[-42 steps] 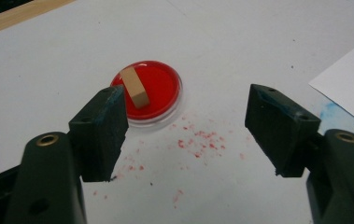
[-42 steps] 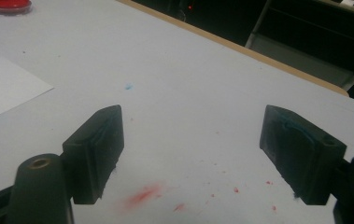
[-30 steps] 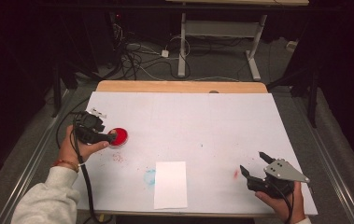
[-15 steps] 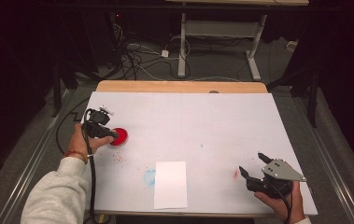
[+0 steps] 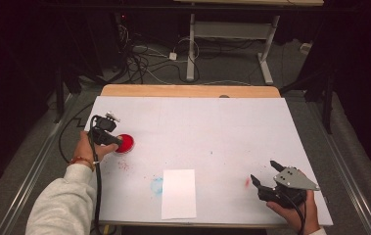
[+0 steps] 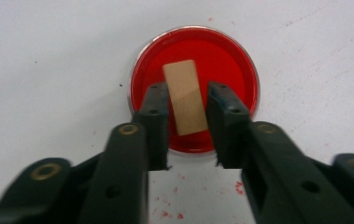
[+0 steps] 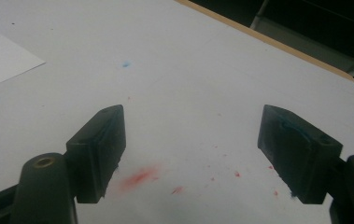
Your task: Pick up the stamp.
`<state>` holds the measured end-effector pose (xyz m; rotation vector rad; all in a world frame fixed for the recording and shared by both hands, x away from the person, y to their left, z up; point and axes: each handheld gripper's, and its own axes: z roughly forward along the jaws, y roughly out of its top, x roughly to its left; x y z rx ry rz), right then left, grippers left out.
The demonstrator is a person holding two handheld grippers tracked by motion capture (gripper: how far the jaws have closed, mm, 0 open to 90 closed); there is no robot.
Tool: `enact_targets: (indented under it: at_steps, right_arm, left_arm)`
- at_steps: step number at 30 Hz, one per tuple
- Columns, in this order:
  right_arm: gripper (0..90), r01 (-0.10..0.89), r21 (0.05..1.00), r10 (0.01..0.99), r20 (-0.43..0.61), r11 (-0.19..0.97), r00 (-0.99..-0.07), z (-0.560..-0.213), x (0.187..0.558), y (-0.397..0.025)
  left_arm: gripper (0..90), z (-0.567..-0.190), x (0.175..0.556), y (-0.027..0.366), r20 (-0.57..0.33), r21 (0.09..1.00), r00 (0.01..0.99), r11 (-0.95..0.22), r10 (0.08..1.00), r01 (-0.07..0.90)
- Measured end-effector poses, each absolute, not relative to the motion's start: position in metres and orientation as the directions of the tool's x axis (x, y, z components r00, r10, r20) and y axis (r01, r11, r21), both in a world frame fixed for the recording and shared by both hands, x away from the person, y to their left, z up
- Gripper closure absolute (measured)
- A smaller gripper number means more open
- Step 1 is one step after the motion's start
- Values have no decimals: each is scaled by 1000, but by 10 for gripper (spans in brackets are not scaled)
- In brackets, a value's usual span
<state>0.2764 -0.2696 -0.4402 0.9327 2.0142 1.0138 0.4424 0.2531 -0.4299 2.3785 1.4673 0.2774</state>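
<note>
Over the round red paint dish [image 6: 194,88], the left gripper [image 6: 187,105] brackets a small tan wooden block [image 6: 185,97].
Its jaws stand narrowly apart beside the block, grip not yet closed; stamping the white paper sheet [image 5: 178,193] appears undone. Right gripper [image 7: 191,151] rests wide open, empty.

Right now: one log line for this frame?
left gripper: open, straddling wooden block in red dish | right gripper: open, idle | white paper: untouched
</note>
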Motion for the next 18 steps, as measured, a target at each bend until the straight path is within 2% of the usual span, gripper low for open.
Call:
enact_targets:
  at_steps: [11, 18]
  right_arm:
    - [244, 289, 853, 827, -252, 435, -503, -440, 276, -270]
    - [243, 285, 853, 825, -254, 436, -504, -440, 276, -270]
  left_arm:
    - [736, -428, 442, 251, 2, 384, 479, -443, 878, 810]
    - [736, -401, 431, 249, 37, 446, 505, -467, 862, 764]
